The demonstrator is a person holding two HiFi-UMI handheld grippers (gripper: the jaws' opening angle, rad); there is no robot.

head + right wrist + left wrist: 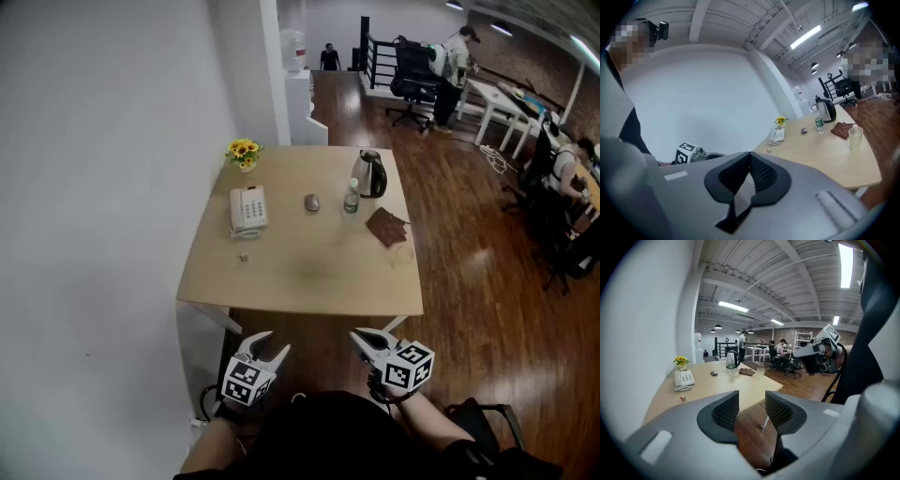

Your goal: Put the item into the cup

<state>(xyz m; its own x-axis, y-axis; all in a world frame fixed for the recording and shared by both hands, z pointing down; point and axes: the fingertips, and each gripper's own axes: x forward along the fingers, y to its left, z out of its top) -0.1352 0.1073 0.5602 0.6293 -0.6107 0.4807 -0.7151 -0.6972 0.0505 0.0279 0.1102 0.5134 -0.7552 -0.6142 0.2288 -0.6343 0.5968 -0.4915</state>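
Worktop [309, 272] of pale wood's got one clear plastic cup [403, 255] by its right edge near one brown folded cloth [385, 226], plus one steel kettle [371, 173] and one white desk phone [248, 208], two grippers held short of it, left gripper [272, 343] jaws spread and empty, right gripper [359, 337] jaws closed on nothing.

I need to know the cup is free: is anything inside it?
Nothing shows inside the cup: in the head view its opening looks pale and empty. It is small and faint, so its bottom cannot be checked.
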